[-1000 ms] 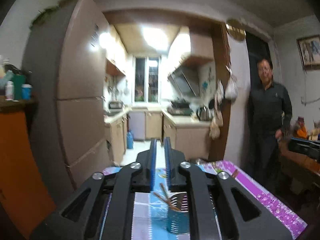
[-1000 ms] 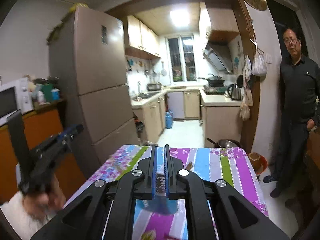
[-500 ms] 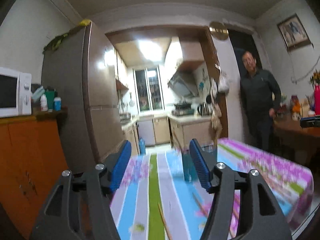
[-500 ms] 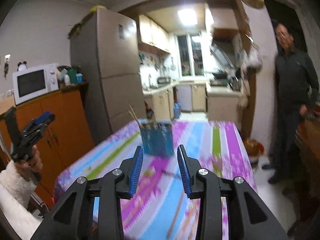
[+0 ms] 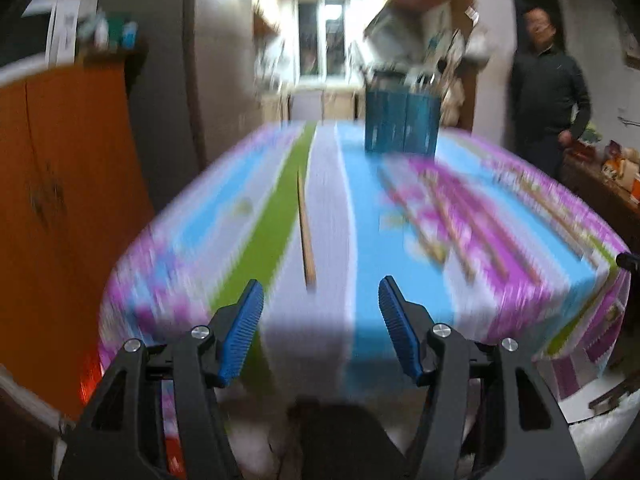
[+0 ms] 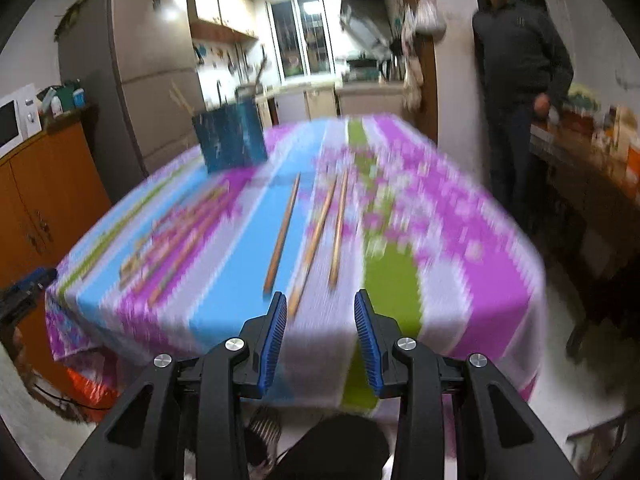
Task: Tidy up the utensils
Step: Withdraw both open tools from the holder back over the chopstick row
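Note:
A blue utensil holder [image 5: 401, 122] stands at the far end of the striped tablecloth [image 5: 240, 236]; it also shows in the right wrist view [image 6: 230, 138] with chopsticks in it. One wooden chopstick [image 5: 306, 236] lies ahead of my left gripper [image 5: 320, 300], which is open and empty above the near table edge. Three chopsticks [image 6: 310, 236] lie ahead of my right gripper [image 6: 320, 312], open and empty. More chopsticks [image 6: 176, 240] lie blurred to the left.
A man in dark clothes [image 6: 520, 80] stands by the doorway at the right. An orange cabinet [image 5: 60, 200] and a fridge [image 6: 152, 72] stand left of the table. A cluttered side table [image 6: 592, 152] is at the right. My left gripper shows at the left edge [image 6: 24, 292].
Both grippers have opened, pulled back and dropped from near the holder to the near table edge. The views now look down the table at the chopsticks.

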